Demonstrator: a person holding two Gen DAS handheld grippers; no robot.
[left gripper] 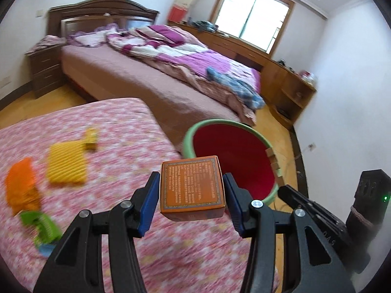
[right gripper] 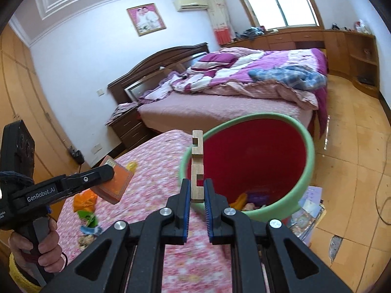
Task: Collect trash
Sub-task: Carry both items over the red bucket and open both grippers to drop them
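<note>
A pink floral cloth (left gripper: 122, 219) covers the surface at lower left of a bedroom; a bed (left gripper: 146, 80) fills the upper centre. The left gripper (left gripper: 190, 195) clamps an orange box (left gripper: 192, 186), printed face up. The right gripper (right gripper: 197, 193) pinches a notched wooden block (right gripper: 197, 168), long axis upright, before the green-rimmed red bin (right gripper: 256, 151).
</note>
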